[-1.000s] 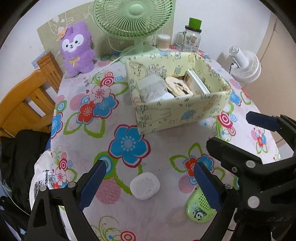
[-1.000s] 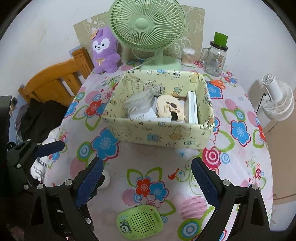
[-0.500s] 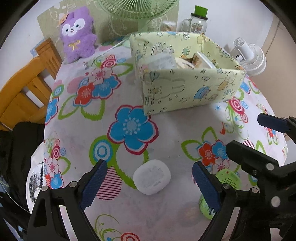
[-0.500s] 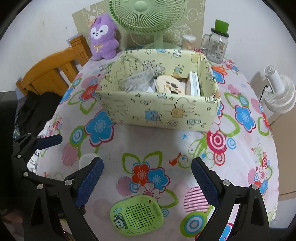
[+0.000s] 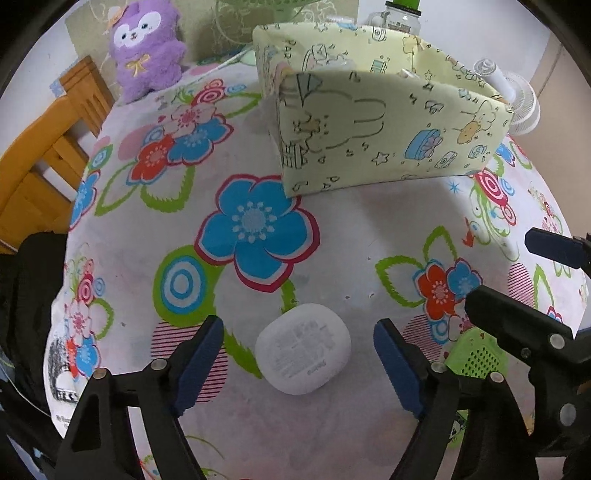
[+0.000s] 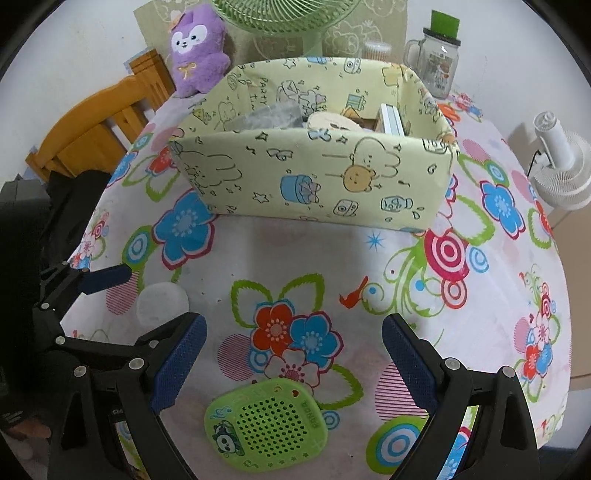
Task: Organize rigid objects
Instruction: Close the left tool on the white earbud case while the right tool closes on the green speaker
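Note:
A white rounded case [image 5: 303, 349] lies on the flowered tablecloth [image 5: 258, 229]. My left gripper [image 5: 298, 328] points steeply down over it. Its jaws are closing with the case between them, and the blue pads [image 5: 199, 362] stand apart from its sides. A green perforated panda speaker [image 6: 267, 424] lies under my right gripper [image 6: 293, 332], which is open with its pads wide of the speaker. The yellow-green cartoon box [image 6: 314, 184] stands behind both and holds several items. The right wrist view shows the left gripper's finger [image 6: 107, 277] beside the white case [image 6: 162, 302].
Behind the box [image 5: 388, 147] are a purple plush toy [image 6: 199, 59], a green fan [image 6: 288, 18] and a glass jar with a green lid [image 6: 436, 62]. A wooden chair [image 6: 92, 140] with dark cloth stands left. A small white fan [image 6: 561, 173] stands right.
Both grippers have come down closer to the table. The left jaws have narrowed around the white case. The right jaws stay wide over the green speaker.

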### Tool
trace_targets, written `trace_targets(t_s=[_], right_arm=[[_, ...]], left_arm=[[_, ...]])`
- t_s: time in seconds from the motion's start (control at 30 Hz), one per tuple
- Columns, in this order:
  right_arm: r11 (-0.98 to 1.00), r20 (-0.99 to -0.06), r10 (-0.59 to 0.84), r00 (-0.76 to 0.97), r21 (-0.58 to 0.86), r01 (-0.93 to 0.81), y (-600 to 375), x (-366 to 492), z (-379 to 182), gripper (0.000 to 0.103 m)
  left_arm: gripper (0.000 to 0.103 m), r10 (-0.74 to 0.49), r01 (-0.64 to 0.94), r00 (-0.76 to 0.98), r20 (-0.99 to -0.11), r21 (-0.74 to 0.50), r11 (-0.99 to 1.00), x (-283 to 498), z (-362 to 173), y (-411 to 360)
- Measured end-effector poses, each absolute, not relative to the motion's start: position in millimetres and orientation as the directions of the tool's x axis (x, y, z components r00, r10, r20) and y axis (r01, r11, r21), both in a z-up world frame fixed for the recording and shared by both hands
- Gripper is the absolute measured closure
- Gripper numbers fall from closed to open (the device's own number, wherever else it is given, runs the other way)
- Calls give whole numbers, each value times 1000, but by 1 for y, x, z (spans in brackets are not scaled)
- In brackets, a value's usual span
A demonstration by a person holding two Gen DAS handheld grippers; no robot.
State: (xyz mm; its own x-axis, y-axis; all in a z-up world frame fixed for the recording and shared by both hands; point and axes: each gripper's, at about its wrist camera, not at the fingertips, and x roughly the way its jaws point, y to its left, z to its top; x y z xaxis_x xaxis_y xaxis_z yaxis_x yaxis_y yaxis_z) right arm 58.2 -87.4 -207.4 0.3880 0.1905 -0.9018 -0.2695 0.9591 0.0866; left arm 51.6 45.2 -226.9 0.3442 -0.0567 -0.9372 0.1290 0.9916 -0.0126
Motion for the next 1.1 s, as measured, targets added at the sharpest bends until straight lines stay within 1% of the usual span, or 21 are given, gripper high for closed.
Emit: trace_targets(t_s=[0.1, 0.2, 0.27, 0.4, 0.8, 1.0, 1.1], right_arm=[[959, -906, 187, 380, 84, -271, -87, 58, -211, 6], [958, -911, 180, 370, 77, -276, -87, 58, -215, 6], [958, -916, 174, 362, 71, -279, -86, 57, -218, 6], [956, -922, 174, 346, 74, -282, -85, 54, -223, 6], [954, -925, 173, 337, 74, -289, -84, 47, -223, 5], [951, -920, 184, 346, 77, -301, -85, 38, -218, 1], [947, -917, 195, 348, 84, -311, -85, 31, -216, 0]], left_arm=[[26, -52, 132, 338, -940, -8, 991, 51, -232, 44], [34, -54, 134, 328, -943, -10, 991, 51, -236, 45], [36, -58, 135, 335, -941, -13, 991, 50, -236, 45], [47, -60, 136, 349, -935, -13, 991, 50, -234, 45], [47, -70, 184, 346, -936, -6, 983, 31, -229, 39], [47, -74, 206, 351, -933, -1, 979, 14, -223, 37], [47, -78, 216, 352, -933, 0, 976, 6, -220, 36]])
